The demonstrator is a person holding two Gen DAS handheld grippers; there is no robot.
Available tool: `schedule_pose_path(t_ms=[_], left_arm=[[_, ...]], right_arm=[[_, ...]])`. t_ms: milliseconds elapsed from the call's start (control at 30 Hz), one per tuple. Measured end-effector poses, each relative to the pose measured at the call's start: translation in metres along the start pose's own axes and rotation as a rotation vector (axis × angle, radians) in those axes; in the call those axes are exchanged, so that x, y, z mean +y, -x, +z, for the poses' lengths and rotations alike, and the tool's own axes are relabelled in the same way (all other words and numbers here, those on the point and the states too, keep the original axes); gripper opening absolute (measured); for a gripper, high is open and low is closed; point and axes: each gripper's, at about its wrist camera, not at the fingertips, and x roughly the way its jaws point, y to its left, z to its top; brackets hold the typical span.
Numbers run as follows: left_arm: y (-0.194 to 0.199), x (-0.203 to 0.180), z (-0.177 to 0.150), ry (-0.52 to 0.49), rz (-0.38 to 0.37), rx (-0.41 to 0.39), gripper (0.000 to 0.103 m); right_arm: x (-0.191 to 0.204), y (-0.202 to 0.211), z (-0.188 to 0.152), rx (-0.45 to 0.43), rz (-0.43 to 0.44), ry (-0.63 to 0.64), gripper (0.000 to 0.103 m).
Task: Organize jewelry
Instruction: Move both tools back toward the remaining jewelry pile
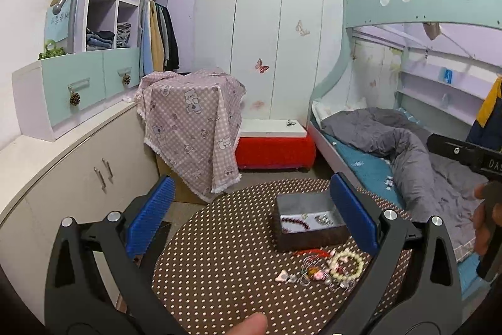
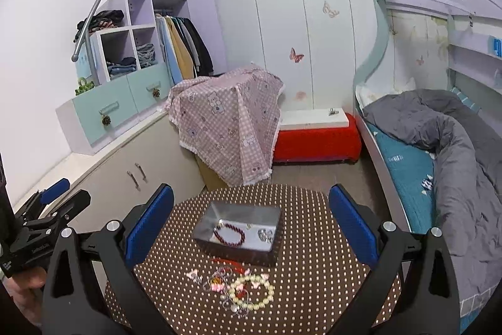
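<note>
Below both wide-open, empty claws — left claw (image 1: 251,218), right claw (image 2: 251,222) — loose jewelry pile (image 2: 241,288), near the box (image 2: 238,233).

Both wrist cams above tabletop (image 1: 219,240) near edge, facing wardrobe (image 2: 282,21); left view offset leftward; shared: tabletop, box (image 2: 238,233).
</note>
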Motion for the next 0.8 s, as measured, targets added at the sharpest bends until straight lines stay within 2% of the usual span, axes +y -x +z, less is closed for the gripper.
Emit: schedule_pose_path(t_ms=[133, 333, 800], left_arm=[[-0.007, 0.002, -0.017, -0.017, 0.006, 0.042, 0.097], [-0.030, 0.003, -0.053, -0.018, -0.005, 0.149, 0.097], [-0.101, -0.026, -0.127, -0.107, -0.052, 0.396, 0.097]], right_arm=[[-0.007, -0.003, -0.019, 0.042, -0.001, -0.011, 0.095], [-0.017, -0.016, -0.050, 0.120, -0.013, -0.042, 0.095], [-0.029, -0.053, -0.095, 0.265, -0.027, -0.060, 0.095]])
